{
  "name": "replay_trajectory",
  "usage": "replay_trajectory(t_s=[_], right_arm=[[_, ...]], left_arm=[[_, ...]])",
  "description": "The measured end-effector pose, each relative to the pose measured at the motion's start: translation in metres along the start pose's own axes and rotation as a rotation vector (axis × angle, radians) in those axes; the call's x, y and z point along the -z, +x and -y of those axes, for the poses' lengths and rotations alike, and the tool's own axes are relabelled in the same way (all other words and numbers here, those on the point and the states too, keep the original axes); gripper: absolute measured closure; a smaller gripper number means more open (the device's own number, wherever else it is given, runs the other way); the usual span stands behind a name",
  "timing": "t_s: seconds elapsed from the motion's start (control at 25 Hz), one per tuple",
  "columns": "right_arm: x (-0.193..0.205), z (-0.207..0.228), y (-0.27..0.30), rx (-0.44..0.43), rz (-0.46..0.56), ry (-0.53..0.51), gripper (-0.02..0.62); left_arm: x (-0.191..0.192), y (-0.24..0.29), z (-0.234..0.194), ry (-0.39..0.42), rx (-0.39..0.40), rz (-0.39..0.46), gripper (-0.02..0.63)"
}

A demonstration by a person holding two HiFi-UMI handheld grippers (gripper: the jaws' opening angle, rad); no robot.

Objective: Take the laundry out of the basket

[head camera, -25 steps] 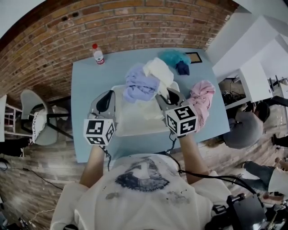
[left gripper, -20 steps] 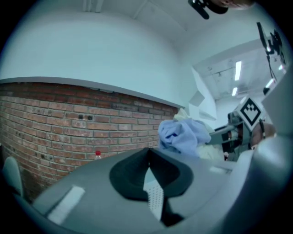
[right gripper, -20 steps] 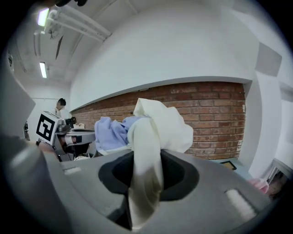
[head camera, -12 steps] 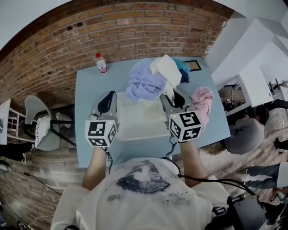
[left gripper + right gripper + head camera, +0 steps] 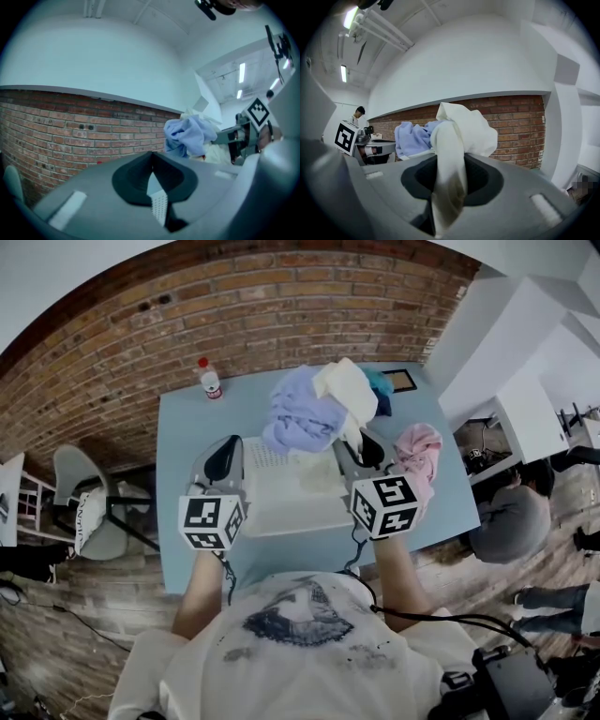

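Clamping a cream garment between its jaws, the right gripper holds it above the far end of the white basket on the blue table — a lavender garment hangs against it. Beside the basket's left wall, the left gripper has its jaws together on nothing.

Teal cloth mostly behind cream garment, bottle label unreadable

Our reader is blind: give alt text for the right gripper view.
The right gripper has its jaws shut on a cream cloth that stands up between them. A lavender cloth bunches to its left, with a brick wall behind.
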State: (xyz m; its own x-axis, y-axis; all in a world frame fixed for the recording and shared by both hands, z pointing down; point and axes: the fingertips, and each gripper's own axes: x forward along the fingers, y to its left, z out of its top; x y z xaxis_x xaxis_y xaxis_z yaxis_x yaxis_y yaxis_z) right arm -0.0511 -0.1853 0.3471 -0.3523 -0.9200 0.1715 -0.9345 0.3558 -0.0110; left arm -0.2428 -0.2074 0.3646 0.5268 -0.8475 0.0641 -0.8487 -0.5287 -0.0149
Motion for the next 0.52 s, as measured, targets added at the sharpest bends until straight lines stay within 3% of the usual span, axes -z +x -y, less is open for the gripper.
replay_trajectory(t_s=[0.52], right_arm=[[-0.0062,0.0067,-0.0029,0.006,0.013,0.002,0.482]], left_arm=[[-0.0039,0.0044,0.0051,0.002,0.010,0.001,0.615]])
